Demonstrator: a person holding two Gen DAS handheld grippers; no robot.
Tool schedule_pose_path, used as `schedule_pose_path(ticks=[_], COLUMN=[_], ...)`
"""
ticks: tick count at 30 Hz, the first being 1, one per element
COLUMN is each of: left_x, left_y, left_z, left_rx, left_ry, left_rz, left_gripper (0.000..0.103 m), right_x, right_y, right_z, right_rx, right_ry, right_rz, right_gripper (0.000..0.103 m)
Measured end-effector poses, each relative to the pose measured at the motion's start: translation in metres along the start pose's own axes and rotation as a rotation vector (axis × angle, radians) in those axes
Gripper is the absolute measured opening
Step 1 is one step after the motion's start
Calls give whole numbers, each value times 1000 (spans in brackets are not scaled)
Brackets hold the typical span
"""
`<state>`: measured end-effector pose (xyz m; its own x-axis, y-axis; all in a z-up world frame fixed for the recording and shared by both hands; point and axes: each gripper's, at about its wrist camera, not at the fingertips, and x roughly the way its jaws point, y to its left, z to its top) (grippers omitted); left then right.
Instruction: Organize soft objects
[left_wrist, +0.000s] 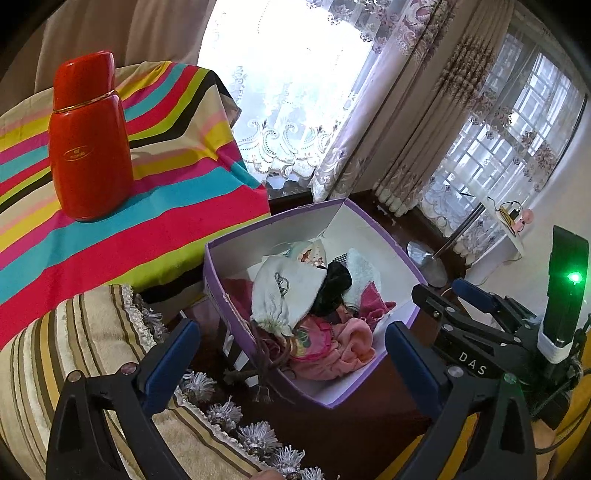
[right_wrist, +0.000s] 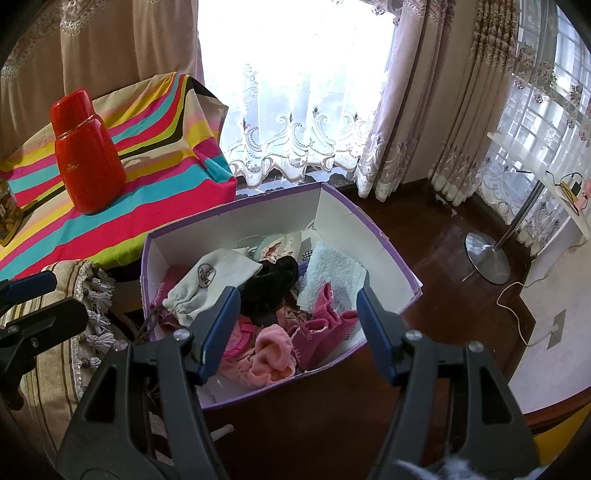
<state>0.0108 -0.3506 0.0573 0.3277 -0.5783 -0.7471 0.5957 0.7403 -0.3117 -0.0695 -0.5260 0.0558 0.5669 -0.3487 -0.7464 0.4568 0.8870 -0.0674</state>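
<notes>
From the left wrist, the left gripper (left_wrist: 291, 343) is held spread and empty over a purple cardboard box (left_wrist: 384, 236) heaped with soft, light fabrics; the cream drawstring pouch (left_wrist: 284, 291) is best pinched at its gathered neck. "DAS" is read on the right gripper (left_wrist: 439, 295).

From the right wrist, the right gripper (right_wrist: 297, 328) is likewise spread above the box (right_wrist: 343, 221); the gold logo on a red glossy flask (right_wrist: 86, 155) is unreadable.
</notes>
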Motion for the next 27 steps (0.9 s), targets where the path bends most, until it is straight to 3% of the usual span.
schedule_pose_path(ticks=[17,27], left_x=[5,12], left_y=[-7,-30], left_z=[0,0], left_rx=[29,117], left_ry=[11,-3], left_rz=[-5,-33], left_gripper=[102,102], right_x=[3,8], right_y=[-3,-10], right_z=[-5,-10], right_rx=[21,57], right_ry=[9,33], right_rz=[2,-8], right_gripper=[72,73])
